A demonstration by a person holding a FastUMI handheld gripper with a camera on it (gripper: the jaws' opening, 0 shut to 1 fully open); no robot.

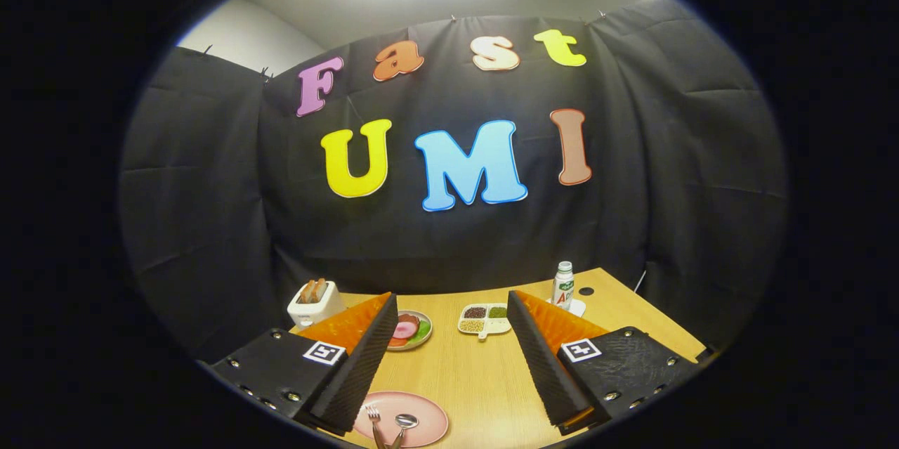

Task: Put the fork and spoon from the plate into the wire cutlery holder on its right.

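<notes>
Nearest camera, at 6 o'clock: pink plate (421,417) on wooden table (484,379), fork (374,422) and spoon (403,425) lying side by side on it, fork left of spoon. Gripper (453,315) fingers spread wide apart, holding nothing; plate sits low between them, close to left finger (351,358). Beyond fingertips, 11 o'clock: small plate of food (411,329); white toaster (314,303) with bread farther left. 12 o'clock: divided dish of grains (484,319). 1 o'clock: white bottle (562,285) near table's far edge. Wire cutlery holder not made out.
</notes>
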